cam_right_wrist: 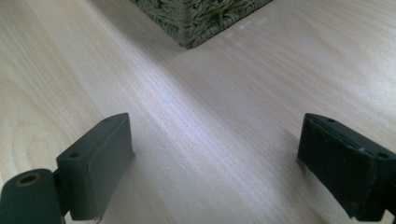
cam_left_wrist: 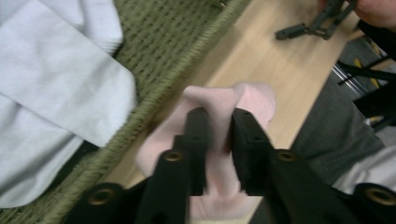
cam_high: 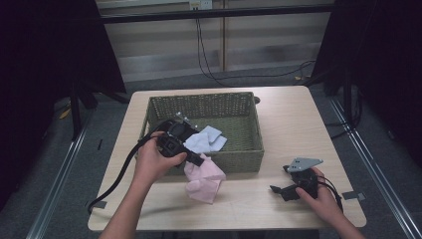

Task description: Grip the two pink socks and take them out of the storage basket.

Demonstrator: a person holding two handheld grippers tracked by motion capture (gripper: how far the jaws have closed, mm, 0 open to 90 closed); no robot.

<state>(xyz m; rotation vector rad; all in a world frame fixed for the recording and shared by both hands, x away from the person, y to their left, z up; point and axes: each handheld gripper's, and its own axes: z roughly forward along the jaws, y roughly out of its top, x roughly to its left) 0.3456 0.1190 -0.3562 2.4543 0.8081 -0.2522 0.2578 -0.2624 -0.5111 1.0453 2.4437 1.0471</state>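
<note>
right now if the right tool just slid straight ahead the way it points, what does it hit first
Probably the near corner of the woven basket. The right tool rests open on the bare table, and its own view shows nothing but wood between it and that corner. Depth is hard to judge, so it could pass beside it.

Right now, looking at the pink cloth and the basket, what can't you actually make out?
- Pink cloth: in the left gripper view the left gripper covers its middle, and the bottom edge cuts it off.
- White cloth: in the high view the hand and gripper hide its left part.
- Basket: the right gripper view's top edge cuts off everything but one corner.
- Right gripper: small and dark in the high view.
</note>
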